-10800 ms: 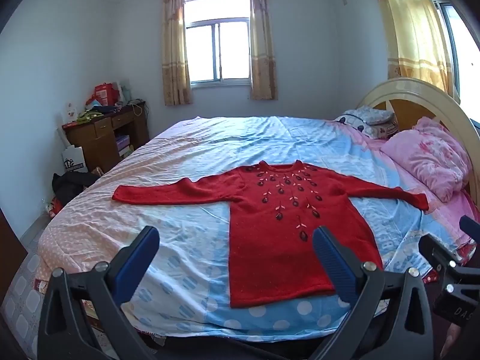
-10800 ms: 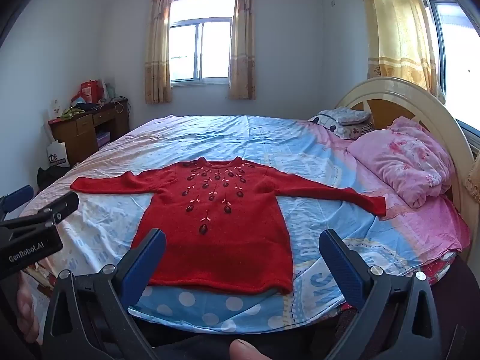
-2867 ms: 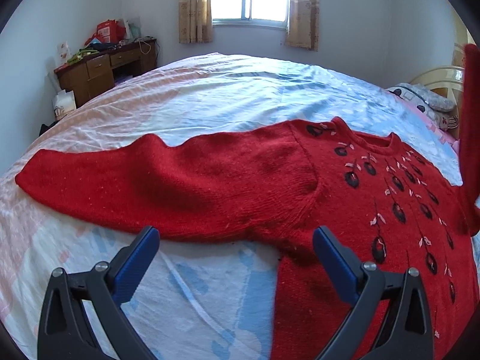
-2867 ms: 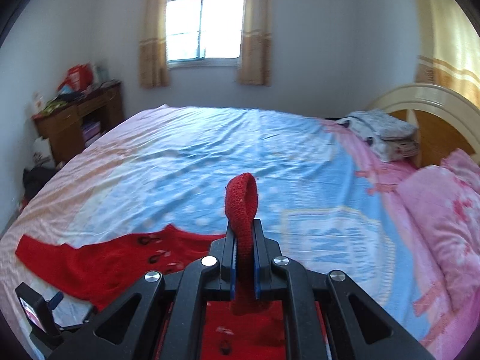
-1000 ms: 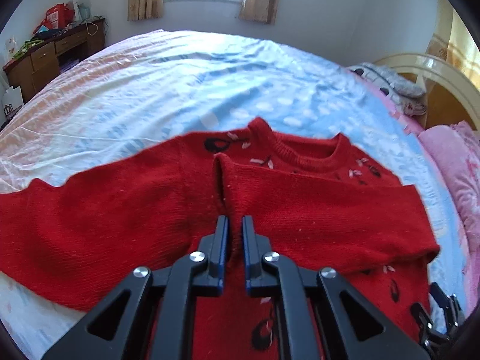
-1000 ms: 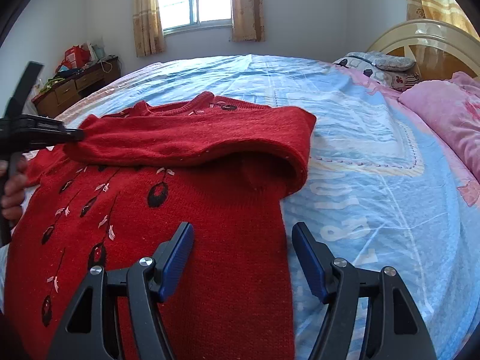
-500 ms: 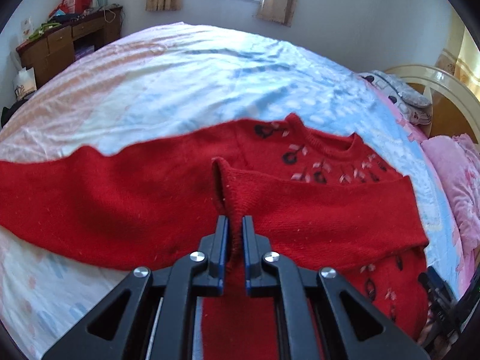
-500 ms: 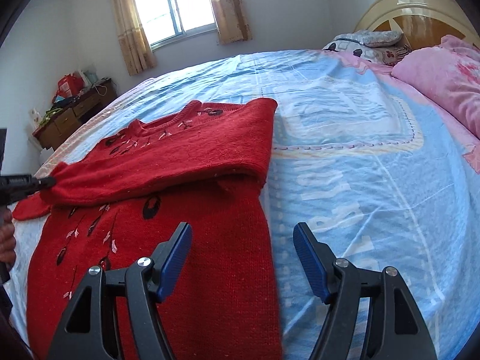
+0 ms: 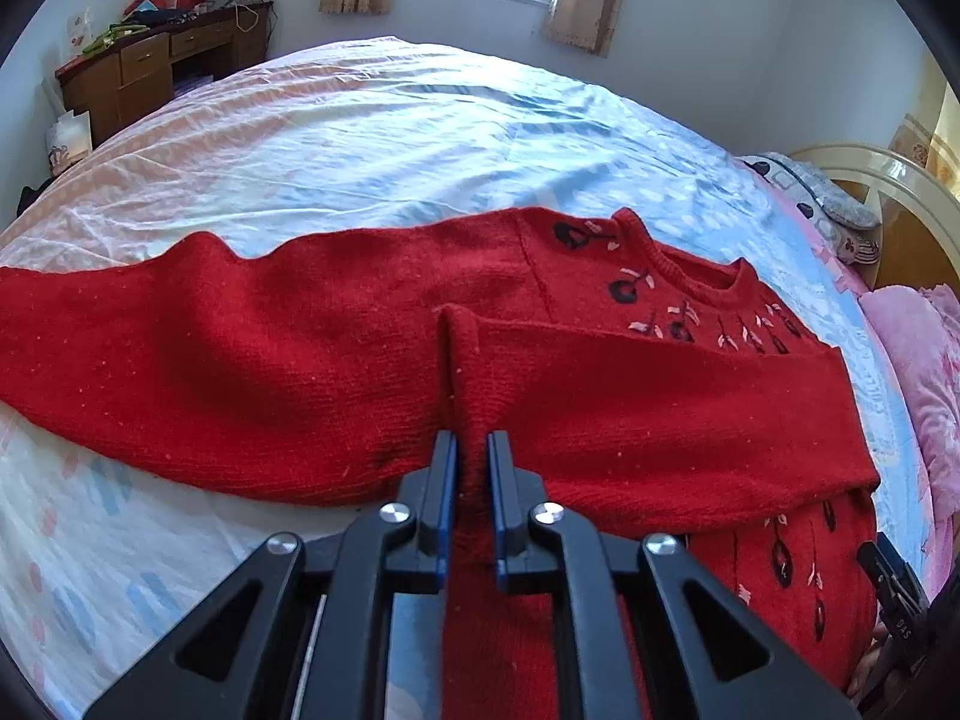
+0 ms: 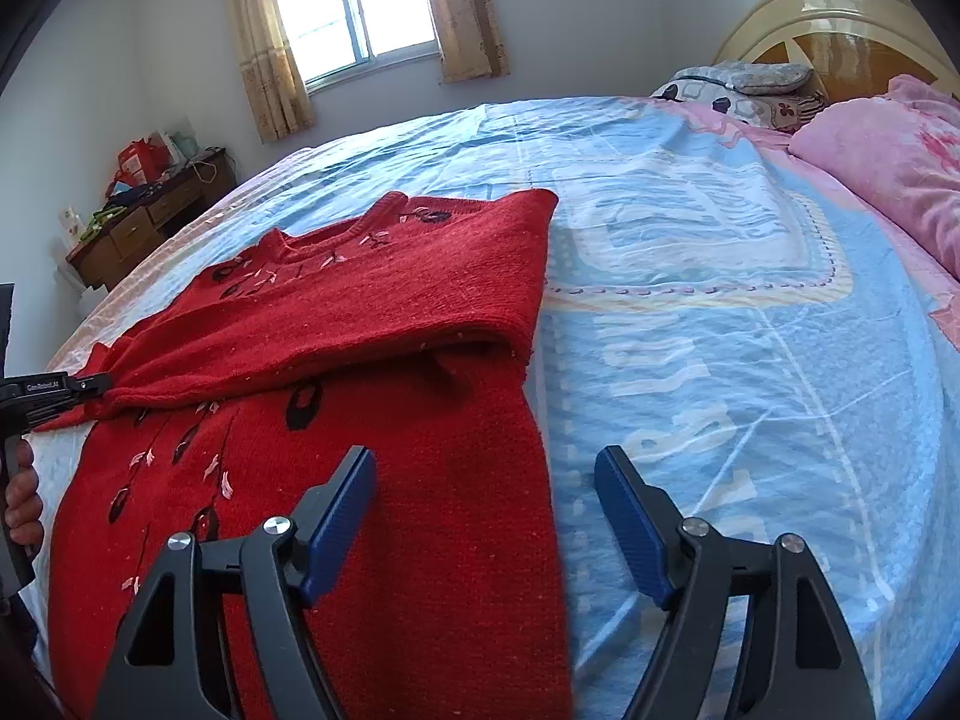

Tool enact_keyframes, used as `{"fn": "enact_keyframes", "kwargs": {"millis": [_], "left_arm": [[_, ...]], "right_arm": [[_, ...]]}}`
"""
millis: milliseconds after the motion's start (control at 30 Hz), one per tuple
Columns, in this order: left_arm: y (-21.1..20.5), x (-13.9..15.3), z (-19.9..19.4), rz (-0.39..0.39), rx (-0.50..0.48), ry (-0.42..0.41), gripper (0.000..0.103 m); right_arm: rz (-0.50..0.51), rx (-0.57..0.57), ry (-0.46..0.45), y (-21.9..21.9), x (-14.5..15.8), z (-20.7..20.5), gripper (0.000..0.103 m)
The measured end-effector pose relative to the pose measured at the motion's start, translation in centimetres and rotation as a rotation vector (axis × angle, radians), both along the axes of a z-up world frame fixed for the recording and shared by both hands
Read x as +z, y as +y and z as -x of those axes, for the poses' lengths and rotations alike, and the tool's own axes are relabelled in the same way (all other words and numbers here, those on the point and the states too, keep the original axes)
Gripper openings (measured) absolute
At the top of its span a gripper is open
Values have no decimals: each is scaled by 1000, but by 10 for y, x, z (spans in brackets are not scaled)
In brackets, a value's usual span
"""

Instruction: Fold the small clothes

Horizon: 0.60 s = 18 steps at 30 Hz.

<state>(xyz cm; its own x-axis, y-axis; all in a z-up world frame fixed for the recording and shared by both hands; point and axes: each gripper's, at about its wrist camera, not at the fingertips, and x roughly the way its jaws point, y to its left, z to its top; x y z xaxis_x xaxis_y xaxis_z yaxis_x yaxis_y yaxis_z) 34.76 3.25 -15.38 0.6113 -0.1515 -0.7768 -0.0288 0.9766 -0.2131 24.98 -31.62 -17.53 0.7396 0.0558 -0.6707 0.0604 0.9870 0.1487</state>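
Observation:
A small red knit sweater with dark embroidered flowers lies flat on the bed. One sleeve is folded across its chest. My left gripper is shut on the cuff of that folded sleeve, over the sweater's left side. The other sleeve stretches out flat to the left. In the right wrist view the sweater shows with the folded sleeve on top, and the left gripper holds its cuff at far left. My right gripper is open and empty above the sweater's right edge.
Pink pillows and a cream headboard stand at the right. A brown desk with clutter stands by the far left wall. A curtained window is at the back. The blue and pink bedsheet lies around the sweater.
My left gripper has pulled the cuff leftward, so the folded sleeve lies straighter across the chest. My right gripper stays open and has shifted a little.

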Motion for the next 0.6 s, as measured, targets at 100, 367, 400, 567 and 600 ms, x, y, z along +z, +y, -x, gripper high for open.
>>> {"fn": "enact_keyframes", "kwargs": {"millis": [100, 367, 400, 567, 600], "left_arm": [[7, 3, 7, -2, 25, -20, 18], [30, 5, 34, 3, 53, -76, 22], [31, 5, 38, -4, 52, -86, 30], [25, 2, 45, -57, 38, -115, 57], [24, 0, 44, -60, 33, -111, 59]], "right_arm": [[3, 6, 1, 2, -1, 0, 79], [-13, 3, -40, 0, 8, 8, 80], [-3, 6, -61, 1, 14, 9, 79], [10, 43, -129, 12, 53, -13, 79], [-3, 66, -126, 16, 58, -25, 80]]}}
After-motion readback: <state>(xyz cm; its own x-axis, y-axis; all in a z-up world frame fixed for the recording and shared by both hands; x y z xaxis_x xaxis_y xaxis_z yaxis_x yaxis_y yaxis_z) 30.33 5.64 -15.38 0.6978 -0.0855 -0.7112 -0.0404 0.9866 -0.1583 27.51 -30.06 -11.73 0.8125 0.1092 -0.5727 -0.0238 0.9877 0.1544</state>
